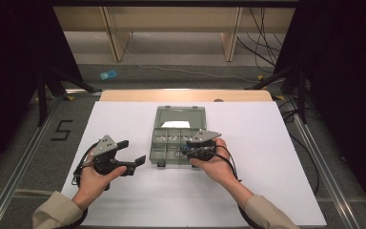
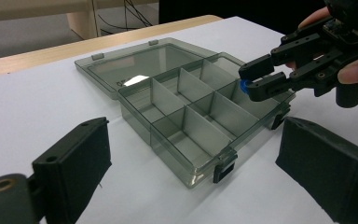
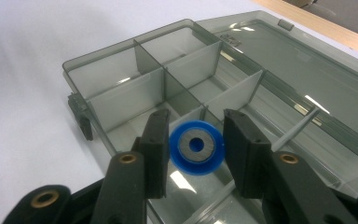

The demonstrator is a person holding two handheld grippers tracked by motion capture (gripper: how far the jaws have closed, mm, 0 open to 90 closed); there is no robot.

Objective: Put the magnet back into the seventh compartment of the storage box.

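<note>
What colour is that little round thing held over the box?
Blue, with a grey centre: the ring, clearest in the right gripper view.

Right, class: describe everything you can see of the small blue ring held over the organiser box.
The small round blue plastic ring has a grey metallic inner disc with a hole through its centre. It stands on edge, its face towards the right gripper view's camera, clamped between the two black pads of the right tongs. It hangs over a near-corner compartment of the open smoky-grey clear plastic organiser box; whether it touches the box is unclear.

Lab: black curtains (image 1: 9, 71), floor cables (image 1: 262, 43), taped numeral (image 1: 62, 130).
</note>
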